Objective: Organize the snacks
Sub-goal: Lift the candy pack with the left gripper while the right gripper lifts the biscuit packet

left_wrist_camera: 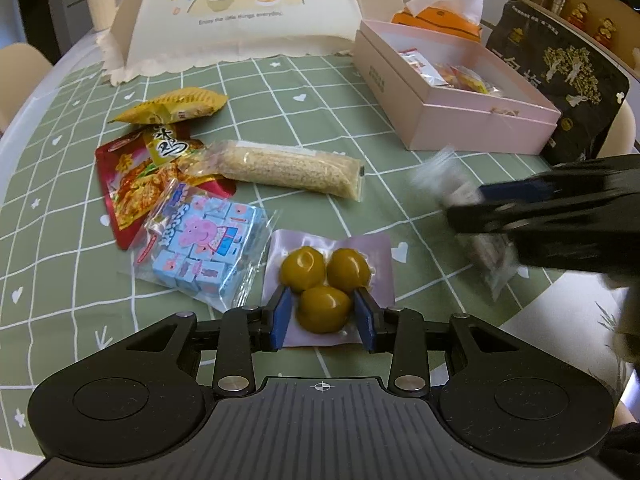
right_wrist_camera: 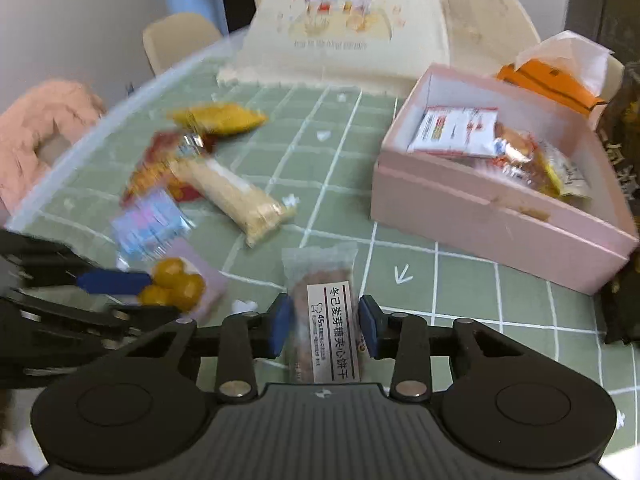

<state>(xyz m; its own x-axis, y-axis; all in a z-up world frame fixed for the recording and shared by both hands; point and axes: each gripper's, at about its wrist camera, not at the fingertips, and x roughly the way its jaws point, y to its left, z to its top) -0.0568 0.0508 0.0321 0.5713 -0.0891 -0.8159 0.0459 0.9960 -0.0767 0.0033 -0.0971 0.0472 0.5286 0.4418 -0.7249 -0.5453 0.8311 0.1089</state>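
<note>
A clear vacuum pack of three yellow-green balls [left_wrist_camera: 324,280] lies between the blue pads of my left gripper [left_wrist_camera: 323,314], which is shut on it just above the green checked tablecloth [left_wrist_camera: 320,92]. My right gripper [right_wrist_camera: 325,320] is shut on a long biscuit pack with a white label [right_wrist_camera: 326,312], its pads against the wrapper's sides. Seen from the left wrist, the right gripper [left_wrist_camera: 466,204] and its pack are blurred at the right. An open pink box [right_wrist_camera: 460,208] holding several wrapped snacks stands beyond, at the right.
Loose on the cloth to the left lie a yellow pack [left_wrist_camera: 176,106], a red pack [left_wrist_camera: 124,184], a pale cereal bar [left_wrist_camera: 288,168] and a blue cartoon-pig pack [left_wrist_camera: 200,244]. A cream mesh food cover [left_wrist_camera: 248,12] stands behind; a black bag [left_wrist_camera: 560,76] and an orange tissue box [left_wrist_camera: 436,20] flank the box.
</note>
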